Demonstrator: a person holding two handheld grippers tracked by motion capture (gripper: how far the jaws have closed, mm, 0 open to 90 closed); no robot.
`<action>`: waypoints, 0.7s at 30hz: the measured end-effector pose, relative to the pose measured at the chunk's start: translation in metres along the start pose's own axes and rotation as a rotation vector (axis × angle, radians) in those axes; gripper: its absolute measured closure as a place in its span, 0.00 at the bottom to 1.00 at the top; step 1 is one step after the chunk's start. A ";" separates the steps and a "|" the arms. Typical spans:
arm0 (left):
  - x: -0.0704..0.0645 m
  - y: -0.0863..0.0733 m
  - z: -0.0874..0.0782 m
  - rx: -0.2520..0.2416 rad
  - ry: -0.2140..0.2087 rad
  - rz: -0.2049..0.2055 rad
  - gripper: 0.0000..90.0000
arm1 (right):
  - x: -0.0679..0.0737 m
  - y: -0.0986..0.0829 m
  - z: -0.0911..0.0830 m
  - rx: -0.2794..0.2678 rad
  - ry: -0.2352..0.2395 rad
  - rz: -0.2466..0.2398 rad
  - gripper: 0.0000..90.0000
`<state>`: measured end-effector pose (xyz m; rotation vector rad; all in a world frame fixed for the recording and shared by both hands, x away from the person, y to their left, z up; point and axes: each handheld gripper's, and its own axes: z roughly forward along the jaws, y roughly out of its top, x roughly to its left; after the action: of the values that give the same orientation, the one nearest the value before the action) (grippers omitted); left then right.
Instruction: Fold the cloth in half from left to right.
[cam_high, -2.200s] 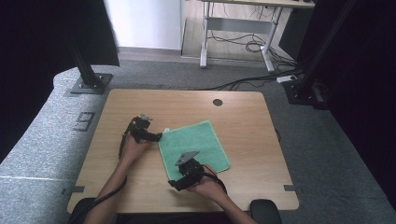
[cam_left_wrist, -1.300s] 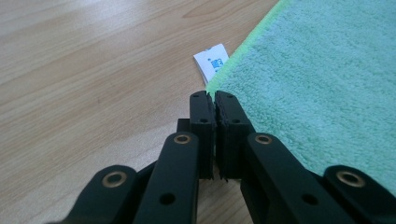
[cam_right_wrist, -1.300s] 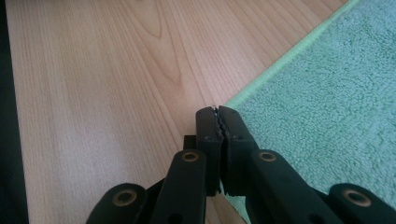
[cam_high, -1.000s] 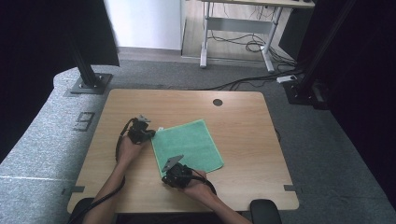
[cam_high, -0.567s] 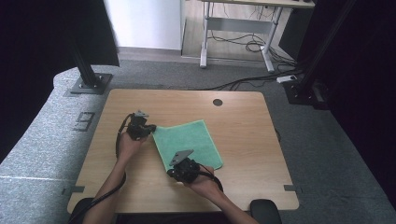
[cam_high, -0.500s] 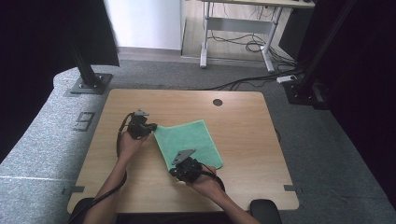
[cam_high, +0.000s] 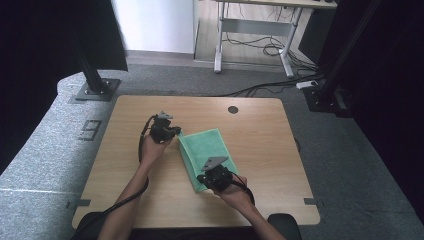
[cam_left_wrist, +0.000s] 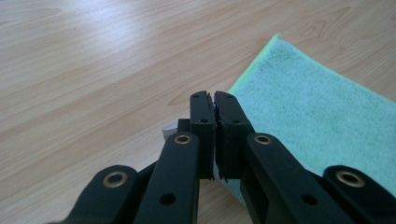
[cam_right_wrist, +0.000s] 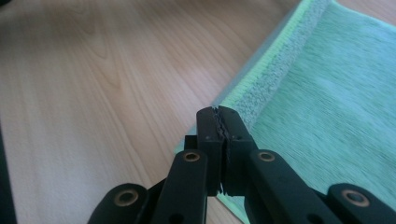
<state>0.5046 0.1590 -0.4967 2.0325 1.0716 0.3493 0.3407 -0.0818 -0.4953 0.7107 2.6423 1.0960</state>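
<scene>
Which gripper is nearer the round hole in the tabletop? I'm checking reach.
Left. The left gripper is at the green towel's far corner, closer to the hole; the right gripper is at the towel's near corner, farther away.

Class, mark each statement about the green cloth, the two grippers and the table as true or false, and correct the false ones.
1. The green cloth lies on the wooden table. True.
2. The left gripper has its jaws wide open. False: they are pressed together at the cloth's corner.
3. The right gripper is closed at the cloth's near edge. True.
4. The cloth hangs over the table's far edge. False: it lies wholly on the tabletop, near the middle.
5. A round hole sits in the tabletop beyond the cloth. True.
</scene>
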 end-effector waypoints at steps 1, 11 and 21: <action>-0.002 0.002 0.002 -0.002 -0.001 0.006 0.96 | -0.002 -0.002 -0.002 0.001 -0.006 0.006 0.97; -0.025 0.021 0.025 0.003 -0.003 0.072 0.96 | -0.018 -0.019 -0.017 -0.003 -0.039 0.048 0.97; -0.044 0.040 0.045 0.025 -0.008 0.126 0.96 | -0.034 -0.033 -0.033 -0.016 -0.070 0.089 0.97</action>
<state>0.5256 0.0873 -0.4910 2.1268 0.9500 0.3938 0.3468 -0.1387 -0.4955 0.8546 2.5628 1.0932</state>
